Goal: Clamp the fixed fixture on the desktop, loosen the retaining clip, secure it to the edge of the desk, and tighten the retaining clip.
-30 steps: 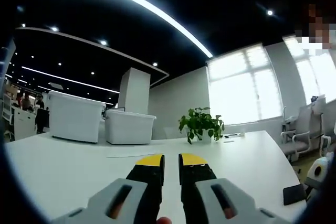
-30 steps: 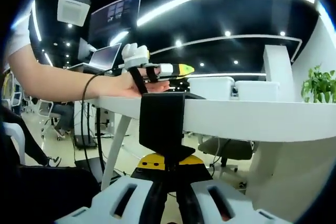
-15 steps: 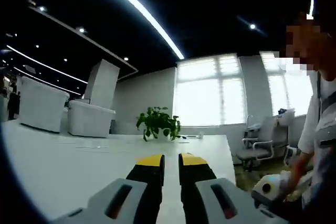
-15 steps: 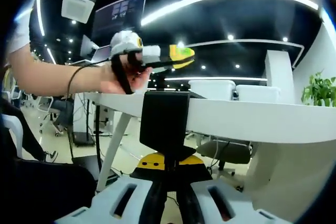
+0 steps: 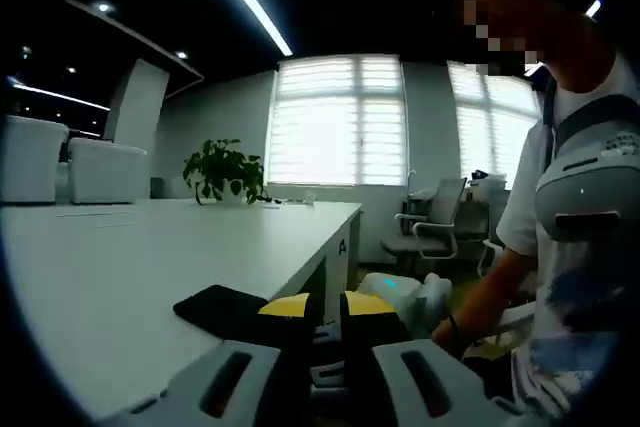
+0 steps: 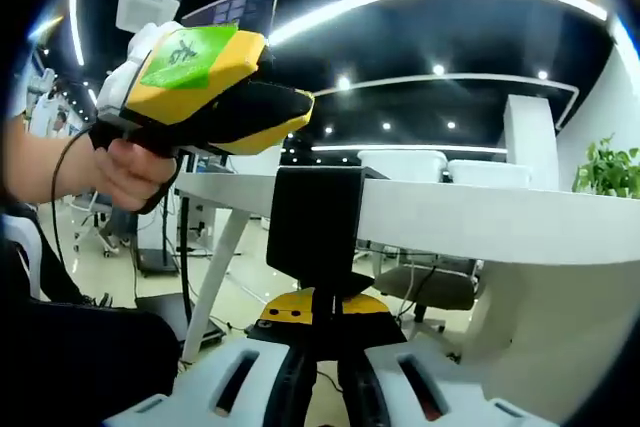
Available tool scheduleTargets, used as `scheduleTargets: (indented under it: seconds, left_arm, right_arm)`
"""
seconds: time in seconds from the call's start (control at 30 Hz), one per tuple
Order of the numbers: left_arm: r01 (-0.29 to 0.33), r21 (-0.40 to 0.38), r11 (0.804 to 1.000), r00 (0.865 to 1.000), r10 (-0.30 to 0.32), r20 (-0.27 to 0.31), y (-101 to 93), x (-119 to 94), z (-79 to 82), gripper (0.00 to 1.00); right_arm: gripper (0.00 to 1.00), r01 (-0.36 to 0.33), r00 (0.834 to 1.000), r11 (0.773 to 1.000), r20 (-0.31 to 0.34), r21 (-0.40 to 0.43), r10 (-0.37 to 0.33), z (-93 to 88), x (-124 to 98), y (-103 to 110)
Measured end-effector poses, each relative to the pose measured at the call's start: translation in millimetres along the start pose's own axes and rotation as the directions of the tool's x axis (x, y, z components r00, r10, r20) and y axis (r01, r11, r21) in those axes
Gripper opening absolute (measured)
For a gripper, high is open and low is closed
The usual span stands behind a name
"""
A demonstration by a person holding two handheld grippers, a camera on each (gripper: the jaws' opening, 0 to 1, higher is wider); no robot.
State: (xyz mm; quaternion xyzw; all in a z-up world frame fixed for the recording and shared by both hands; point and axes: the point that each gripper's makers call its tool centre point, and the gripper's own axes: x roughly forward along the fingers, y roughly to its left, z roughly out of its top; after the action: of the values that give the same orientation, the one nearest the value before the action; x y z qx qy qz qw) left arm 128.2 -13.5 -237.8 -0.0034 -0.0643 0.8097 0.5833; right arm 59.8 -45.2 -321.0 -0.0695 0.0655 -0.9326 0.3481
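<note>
Two fingers of the right gripper [image 6: 325, 332] are clamped on the stem under the black fixture [image 6: 315, 227], which hangs on the edge of the white surface [image 6: 480, 222]. The left gripper [image 6: 205, 87] hovers up beside it, fingers nearly together around nothing, its own view showing the fixture's top [image 5: 225, 307] on the surface edge [image 5: 140, 267]. Beyond stands a potted plant [image 5: 222, 165].

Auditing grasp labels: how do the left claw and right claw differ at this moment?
1. The right claw is shut on the lower part of the black fixture; the left claw holds nothing, its jaws nearly together.
2. The right claw sits below the desk edge; the left claw is raised above desktop level, beside the fixture's top.
Shared: black jaws with yellow tips, both close to the fixture.
</note>
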Motion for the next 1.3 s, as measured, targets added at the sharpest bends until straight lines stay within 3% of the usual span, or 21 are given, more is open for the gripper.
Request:
scheduleTargets:
  seconds: [0.07, 0.23, 0.7, 0.83, 1.07, 1.3]
  left_arm:
    - [-0.006, -0.013, 1.0, 1.0, 0.007, 0.024, 2.7, -3, 2.9, 0.11]
    - [-0.045, 0.016, 0.999, 0.999, 0.045, -0.006, 8.4, -5, -9.1, 0.11]
    - [-0.167, 0.049, 0.985, 0.986, 0.167, 0.016, 31.8, -11, -22.0, 0.11]
    - [-0.189, 0.024, 0.982, 0.981, 0.188, 0.046, 39.3, -15, -19.8, 0.02]
    - [-0.187, 0.022, 0.982, 0.979, 0.185, 0.088, 37.7, -14, -18.6, 0.01]
    - [-0.192, 0.064, 0.979, 0.978, 0.186, 0.095, 36.5, -13, -19.2, 0.01]
  right_arm:
    - [0.05, 0.002, 1.0, 1.0, 0.002, -0.002, -0.002, 0.7, 0, 0]
    - [0.05, 0.007, 1.0, 1.0, 0.008, -0.013, -0.006, 2.3, 0, 0]
    - [0.08, 0.0, 1.0, 1.0, -0.001, -0.02, 0.0, -2.7, 0, 1]
    - [0.14, -0.012, 1.0, 1.0, 0.006, -0.024, 0.012, -1.2, -1, 3]
    - [0.24, -0.036, 0.999, 0.996, 0.004, -0.08, 0.037, -0.3, -7, 13]
    - [0.25, 0.018, 1.0, 0.999, -0.016, -0.049, -0.019, -3.1, -17, 6]
